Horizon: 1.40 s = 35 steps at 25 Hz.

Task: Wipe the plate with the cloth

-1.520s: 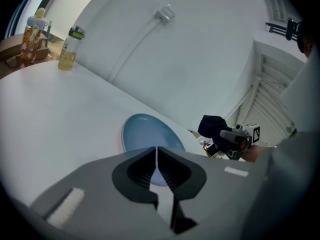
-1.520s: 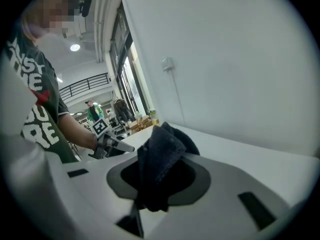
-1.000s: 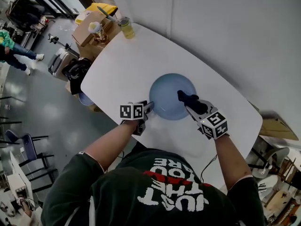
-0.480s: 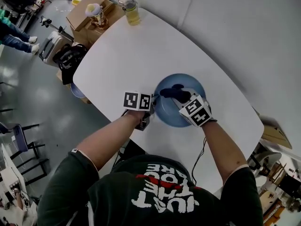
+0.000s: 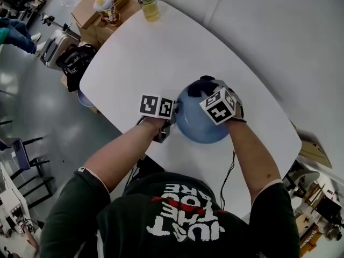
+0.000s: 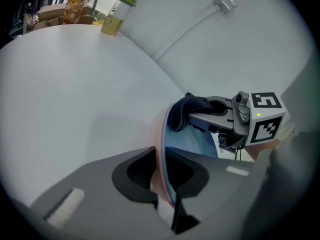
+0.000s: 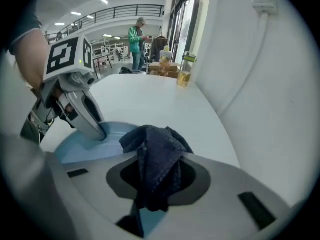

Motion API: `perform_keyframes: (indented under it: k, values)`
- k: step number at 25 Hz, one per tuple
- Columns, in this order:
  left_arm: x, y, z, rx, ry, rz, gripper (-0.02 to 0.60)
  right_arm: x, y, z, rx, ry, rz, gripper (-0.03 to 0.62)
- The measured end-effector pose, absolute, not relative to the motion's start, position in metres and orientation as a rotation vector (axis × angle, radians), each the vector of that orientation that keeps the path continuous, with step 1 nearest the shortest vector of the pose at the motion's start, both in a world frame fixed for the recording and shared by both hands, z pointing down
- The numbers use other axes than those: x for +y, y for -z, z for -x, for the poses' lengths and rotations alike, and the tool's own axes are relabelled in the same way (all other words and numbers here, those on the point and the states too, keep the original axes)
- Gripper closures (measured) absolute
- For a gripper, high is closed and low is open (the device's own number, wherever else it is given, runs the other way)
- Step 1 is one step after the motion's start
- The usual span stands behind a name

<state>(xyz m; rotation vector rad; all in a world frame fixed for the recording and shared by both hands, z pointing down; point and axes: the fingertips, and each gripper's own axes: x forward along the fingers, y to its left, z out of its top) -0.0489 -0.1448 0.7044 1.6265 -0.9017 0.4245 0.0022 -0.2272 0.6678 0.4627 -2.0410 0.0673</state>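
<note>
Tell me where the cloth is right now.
Head view, centre-right: the cloth is clamped in the right gripper, at the far rim of the blue plate.

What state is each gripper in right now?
Left gripper: jaws just closed further, now clamped on the plate rim.
Right gripper: closed on the cloth.

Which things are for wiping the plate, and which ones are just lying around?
For the job:
- plate, blue
- cloth, dark blue

Just lying about:
- bottle of yellow drink, at the table's far end
- boxes, cardboard, past the table
- bag, black, down on the floor
</note>
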Motion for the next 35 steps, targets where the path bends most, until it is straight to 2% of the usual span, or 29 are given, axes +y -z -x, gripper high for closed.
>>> perform_keyframes:
  k: [5, 9, 14, 20, 25, 31, 35]
  values:
    - [-0.150, -0.705, 0.054, -0.929, -0.370, -1.597, 0.541, -0.225, -0.670, -0.061, -1.863, -0.039, -0.473, 0.508]
    - [-0.155, -0.705, 0.057, -0.964, -0.318, -1.565, 0.539, -0.188, -0.680, -0.102, -1.719, -0.062, -0.290, 0.508]
    - [-0.160, -0.707, 0.058, -0.995, -0.283, -1.542, 0.534, -0.125, -0.685, -0.114, -1.701, -0.091, -0.042, 0.508]
    - [-0.164, -0.706, 0.059, -1.027, -0.257, -1.536, 0.529, -0.064, -0.682, -0.094, -1.718, -0.134, 0.167, 0.508]
    - [-0.164, -0.705, 0.057, -1.038, -0.233, -1.542, 0.528, -0.032, -0.680, -0.045, -1.819, -0.194, 0.256, 0.508]
    - [-0.165, -0.703, 0.055, -0.993, -0.253, -1.582, 0.528, -0.043, -0.686, 0.016, -1.942, -0.215, 0.198, 0.508]
    - [-0.166, -0.703, 0.053, -0.954, -0.301, -1.645, 0.532, -0.061, -0.674, 0.024, -2.012, -0.256, 0.182, 0.508]
